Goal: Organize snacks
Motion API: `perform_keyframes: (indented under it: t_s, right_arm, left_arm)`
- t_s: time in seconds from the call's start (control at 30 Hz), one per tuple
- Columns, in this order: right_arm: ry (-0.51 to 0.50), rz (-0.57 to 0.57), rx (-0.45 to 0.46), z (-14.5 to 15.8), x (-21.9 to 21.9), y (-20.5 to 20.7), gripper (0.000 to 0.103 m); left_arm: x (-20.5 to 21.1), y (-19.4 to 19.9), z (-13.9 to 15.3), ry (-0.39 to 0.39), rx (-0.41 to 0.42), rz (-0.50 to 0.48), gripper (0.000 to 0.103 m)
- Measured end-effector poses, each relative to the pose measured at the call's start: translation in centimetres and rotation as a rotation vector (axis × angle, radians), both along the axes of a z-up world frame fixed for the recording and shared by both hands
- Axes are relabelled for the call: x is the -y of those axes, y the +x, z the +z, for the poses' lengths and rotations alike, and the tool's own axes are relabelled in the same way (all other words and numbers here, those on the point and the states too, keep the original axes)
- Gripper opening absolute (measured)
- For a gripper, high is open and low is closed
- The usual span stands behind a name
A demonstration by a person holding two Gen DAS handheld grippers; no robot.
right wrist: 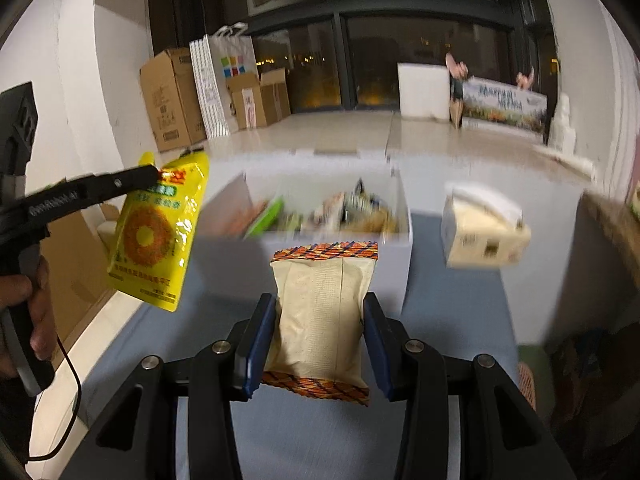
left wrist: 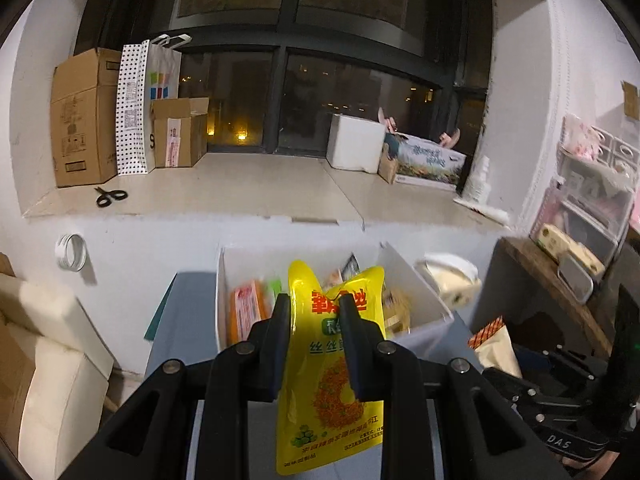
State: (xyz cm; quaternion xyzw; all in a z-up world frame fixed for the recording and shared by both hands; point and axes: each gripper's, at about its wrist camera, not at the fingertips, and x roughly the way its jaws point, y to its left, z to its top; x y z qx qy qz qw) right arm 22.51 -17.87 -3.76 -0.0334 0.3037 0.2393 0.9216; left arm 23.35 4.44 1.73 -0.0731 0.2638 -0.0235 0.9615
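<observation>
Left wrist view: the left gripper (left wrist: 316, 312) is seen clenched on a yellow snack pouch (left wrist: 332, 384), which is pinched near its upper part and hangs down between the black fingers (left wrist: 280, 344). Just beyond the pouch a white storage box (left wrist: 416, 280) is seen on the blue-grey tabletop (left wrist: 180, 320); orange, green and brown packets (their labels are too blurred to read) are packed inside it. A cream tissue pack (left wrist: 452, 280) is seen just to the right of the box. On the window ledge (left wrist: 256, 188) behind, black scissors (left wrist: 110, 197) lie near a tall cardboard box (left wrist: 80, 120), and a white foam box (left wrist: 354, 142) stands well apart to the right.

From the right wrist view, the right gripper (right wrist: 320, 312) is shown grasping a beige snack packet (right wrist: 320, 316) with patterned orange seams; the packet is clamped by its sides between the blue-padded fingers (right wrist: 258, 344) and is held above the tabletop (right wrist: 460, 320), near the front wall of the storage box (right wrist: 400, 252). The yellow pouch (right wrist: 156, 236) is seen at the left, held in the air by the left gripper (right wrist: 154, 174), to the left of the box and clear of it. The tissue pack (right wrist: 480, 228) is blurred at the right.
</observation>
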Motion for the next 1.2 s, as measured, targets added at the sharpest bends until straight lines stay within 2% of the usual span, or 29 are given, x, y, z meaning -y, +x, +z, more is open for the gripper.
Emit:
perform_keyframes:
  t_s: [0.17,0.33,0.37,0.43,0.47,0.5,0.53,0.57,0.63,0.7,0.83,0.9,0.97,1.03,1.1,1.2]
  right_arm:
    - [0.025,-0.024,-0.016,2.5,-1.9,7.4,0.047]
    - [0.008,-0.045,-0.056,2.2,-3.9,13.3,0.048]
    - [0.006,-0.048,-0.067,2.0,-4.3,14.2,0.048]
    - [0.002,-0.055,-0.095,1.6,-5.0,16.2,0.051]
    - [-0.006,-0.065,-0.1,1.5,-5.2,16.9,0.057]
    - [-0.011,-0.078,-0.099,1.3,-5.4,17.5,0.068]
    - [-0.017,-0.099,-0.097,1.2,-5.4,17.9,0.097]
    - [-0.005,-0.116,-0.086,1.1,-5.1,18.0,0.103]
    - [0.038,-0.089,-0.101,0.7,-4.6,18.2,0.103]
    - [0.021,-0.093,-0.119,0.1,-4.6,18.2,0.103]
    - [-0.026,-0.09,-0.101,-0.4,-5.1,16.5,0.103]
    - [-0.058,-0.088,-0.094,-0.3,-5.4,15.5,0.103]
    - [-0.096,-0.08,-0.069,0.1,-5.7,14.1,0.103]
    - [-0.136,-0.092,0.018,1.0,-5.8,11.7,0.103]
    - [-0.144,-0.095,0.062,1.7,-5.5,9.8,0.103]
    - [-0.119,-0.092,0.023,2.1,-4.3,7.3,0.103]
  left_arm:
    - [-0.2,6.7,0.1,0.026,-0.03,0.005,0.027]
    - [0.0,11.8,-1.3,0.085,-0.059,0.019,0.028]
    - [-0.3,12.7,-1.7,0.079,-0.074,0.025,0.032]
    - [-0.8,14.4,-2.8,0.05,-0.135,0.036,0.054]
    - [-1.2,15.0,-3.2,0.034,-0.155,0.036,0.088]
    - [-1.6,15.1,-3.6,0.027,-0.159,0.052,0.101]
    - [-2.3,14.8,-3.8,0.022,-0.141,0.105,0.102]
    - [-2.8,14.6,-4.0,0.008,-0.138,0.119,0.103]
    - [-3.5,14.2,-4.6,-0.007,-0.161,0.131,0.103]
    - [-3.4,13.6,-4.8,0.03,-0.158,0.135,0.103]
    - [-2.3,11.5,-4.5,0.15,-0.108,0.164,0.103]
    - [-1.3,9.8,-4.0,0.191,-0.077,0.148,0.103]
    - [-0.7,8.3,-3.5,0.19,-0.057,0.139,0.103]
    - [-0.1,6.5,-3.0,0.186,-0.032,0.145,0.103]
    - [0.4,5.0,-2.5,0.176,-0.025,0.148,0.103]
    - [1.1,2.2,-1.9,0.16,-0.018,0.106,0.103]
